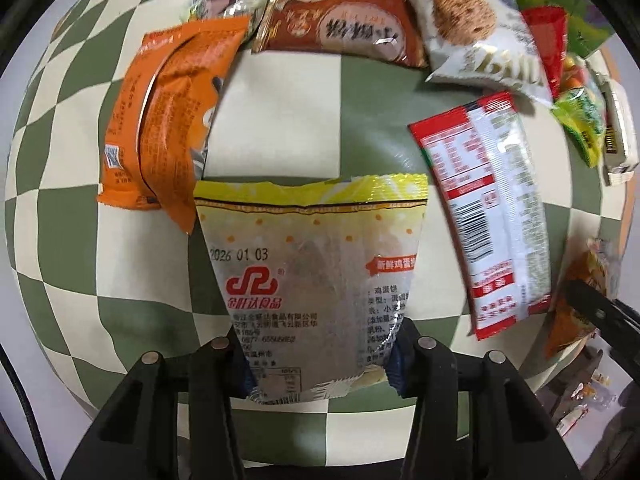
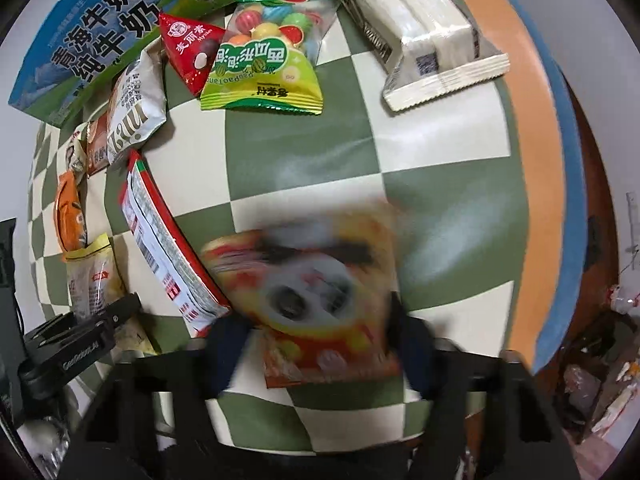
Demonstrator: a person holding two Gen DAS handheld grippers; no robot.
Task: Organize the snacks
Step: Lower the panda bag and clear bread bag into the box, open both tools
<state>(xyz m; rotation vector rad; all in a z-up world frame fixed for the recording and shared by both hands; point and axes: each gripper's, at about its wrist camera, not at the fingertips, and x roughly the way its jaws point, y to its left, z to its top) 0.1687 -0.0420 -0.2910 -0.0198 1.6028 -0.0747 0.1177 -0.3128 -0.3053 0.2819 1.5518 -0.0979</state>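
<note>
My left fingers [image 1: 320, 364] are clamped on the yellow packet [image 1: 308, 264]; my right fingers [image 2: 320, 344] are clamped on the panda packet [image 2: 316, 300], above the checkered desk [image 2: 440, 200].

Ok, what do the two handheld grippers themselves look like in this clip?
Both are matte black. The left gripper has angular black fingers with round silver pins on top and blue pads inside. The right gripper looks the same but is blurred. White lettering, too small to read, runs along the left gripper's side in the right wrist view.

"2026 01 03" on yellow-edged packet [image 1: 312, 280]; "青海牛奶" on blue milk carton [image 2: 80, 32]
</note>
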